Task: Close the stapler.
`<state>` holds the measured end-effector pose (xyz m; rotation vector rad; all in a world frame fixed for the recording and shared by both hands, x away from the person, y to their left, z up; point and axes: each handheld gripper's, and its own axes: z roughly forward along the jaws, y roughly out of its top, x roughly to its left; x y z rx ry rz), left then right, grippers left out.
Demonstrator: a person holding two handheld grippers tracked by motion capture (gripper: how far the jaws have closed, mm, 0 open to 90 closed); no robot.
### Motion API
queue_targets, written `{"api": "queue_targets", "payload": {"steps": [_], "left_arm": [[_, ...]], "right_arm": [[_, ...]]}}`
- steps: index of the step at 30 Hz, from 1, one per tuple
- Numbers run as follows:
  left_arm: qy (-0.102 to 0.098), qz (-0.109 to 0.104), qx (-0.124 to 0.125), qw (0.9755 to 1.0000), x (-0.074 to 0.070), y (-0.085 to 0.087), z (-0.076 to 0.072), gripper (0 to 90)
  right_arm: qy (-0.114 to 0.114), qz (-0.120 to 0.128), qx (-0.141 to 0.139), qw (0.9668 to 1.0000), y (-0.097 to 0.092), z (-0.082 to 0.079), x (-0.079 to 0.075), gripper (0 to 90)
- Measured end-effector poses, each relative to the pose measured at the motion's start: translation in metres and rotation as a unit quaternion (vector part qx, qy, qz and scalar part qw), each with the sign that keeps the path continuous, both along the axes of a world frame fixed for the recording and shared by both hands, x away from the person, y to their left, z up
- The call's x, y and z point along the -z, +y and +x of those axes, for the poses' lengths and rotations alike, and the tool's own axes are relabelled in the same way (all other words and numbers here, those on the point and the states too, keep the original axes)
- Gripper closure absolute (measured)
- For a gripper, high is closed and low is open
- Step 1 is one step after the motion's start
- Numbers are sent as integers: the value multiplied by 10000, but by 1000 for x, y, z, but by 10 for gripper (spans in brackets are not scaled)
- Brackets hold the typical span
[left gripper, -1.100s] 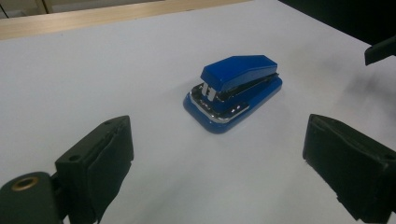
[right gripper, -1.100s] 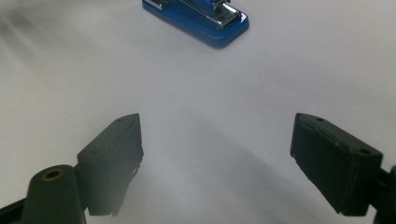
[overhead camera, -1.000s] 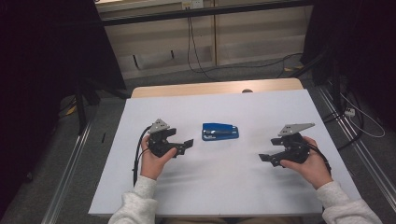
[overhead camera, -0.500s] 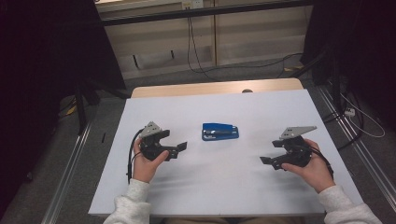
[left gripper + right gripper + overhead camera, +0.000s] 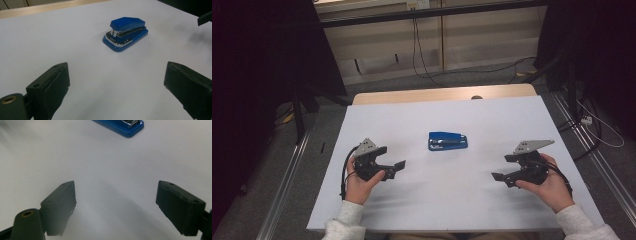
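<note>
A blue stapler (image 5: 447, 141) lies flat near the middle of the white table top (image 5: 492, 120). My left gripper (image 5: 398, 166) is held low at the front left, jaws wide apart and pointing right toward the stapler, a hand's width short of it. In the left gripper view the stapler (image 5: 125, 33) sits ahead, above the gap of the left gripper (image 5: 116, 81). My right gripper (image 5: 497, 177) is at the front right, open, pointing left. The right gripper view has the stapler (image 5: 121, 125) at the top edge, beyond the right gripper (image 5: 116, 200).
A wooden strip (image 5: 442, 94) runs along the far edge of the table. Metal rails (image 5: 287, 180) flank the table on the floor, and cables (image 5: 602, 130) lie at the right. A dark stand (image 5: 302, 100) is at the far left.
My left gripper has drawn back toward the front left and a little lower. The right gripper has also slid slightly toward the front edge. The stapler has not moved.
</note>
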<state>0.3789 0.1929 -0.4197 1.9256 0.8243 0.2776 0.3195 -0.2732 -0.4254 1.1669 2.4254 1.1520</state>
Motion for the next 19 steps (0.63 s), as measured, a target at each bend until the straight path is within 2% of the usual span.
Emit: {"api": "queue_targets", "payload": {"steps": [4,8,11,13,19], "left_arm": [[41,33,-16,10000,2,6,-4,65],[43,-13,-17,10000,2,11,-10,65],[32,15,-39,10000,2,15,-14,66],[21,33,-70,10000,3,17,-15,66],[42,58,-84,9999,4,21,-18,66]], "right_arm": [[19,-30,-69,10000,1,-2,1,162],[7,-39,-19,10000,0,-5,1,166],[25,53,-5,10000,-1,-7,1,163],[36,-5,-13,10000,-2,-9,1,163],[45,44,-29,10000,-3,-11,1,163]]}}
